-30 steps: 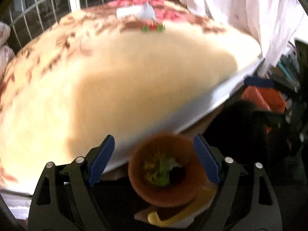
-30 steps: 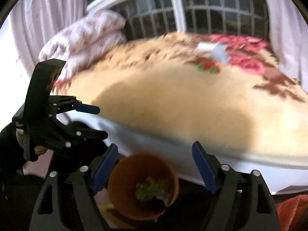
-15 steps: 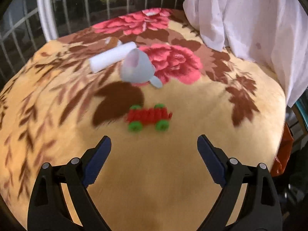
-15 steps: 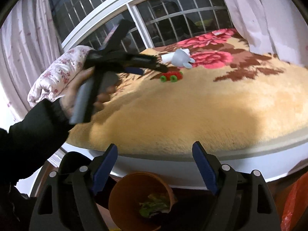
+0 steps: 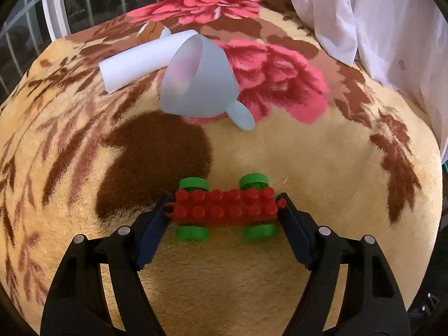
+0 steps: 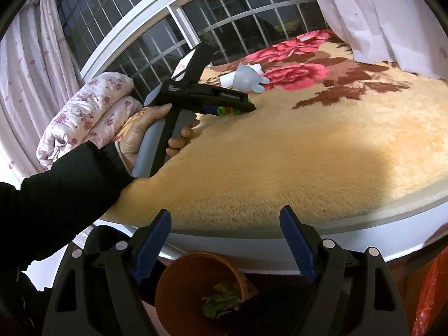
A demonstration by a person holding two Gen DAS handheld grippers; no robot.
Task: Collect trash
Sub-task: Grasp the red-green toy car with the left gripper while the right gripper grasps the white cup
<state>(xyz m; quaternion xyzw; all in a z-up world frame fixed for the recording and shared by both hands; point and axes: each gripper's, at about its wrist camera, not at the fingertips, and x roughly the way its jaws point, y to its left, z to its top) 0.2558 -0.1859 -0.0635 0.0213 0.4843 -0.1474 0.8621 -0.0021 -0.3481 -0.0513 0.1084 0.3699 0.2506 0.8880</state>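
- My left hand-held gripper (image 5: 225, 210) is closing around the red toy car (image 5: 225, 210) at lower centre, on the bed's plush floral blanket (image 5: 322, 168)
- My right hand-held gripper (image 6: 225, 240) hangs open above the orange pot (image 6: 179, 288)
- Barred window (image 6: 156, 22) and curtains (image 6: 392, 14) behind

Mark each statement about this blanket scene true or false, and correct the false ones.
1. The red brick car lies between the fingers of the left hand-held gripper. True; the jaws are closing.
2. The pale blue funnel stands upright on its spout. False; it lies on its side.
3. The right hand-held gripper holds the car. False; it is empty, above the orange pot.
4. A white paper roll lies beside the funnel. True.
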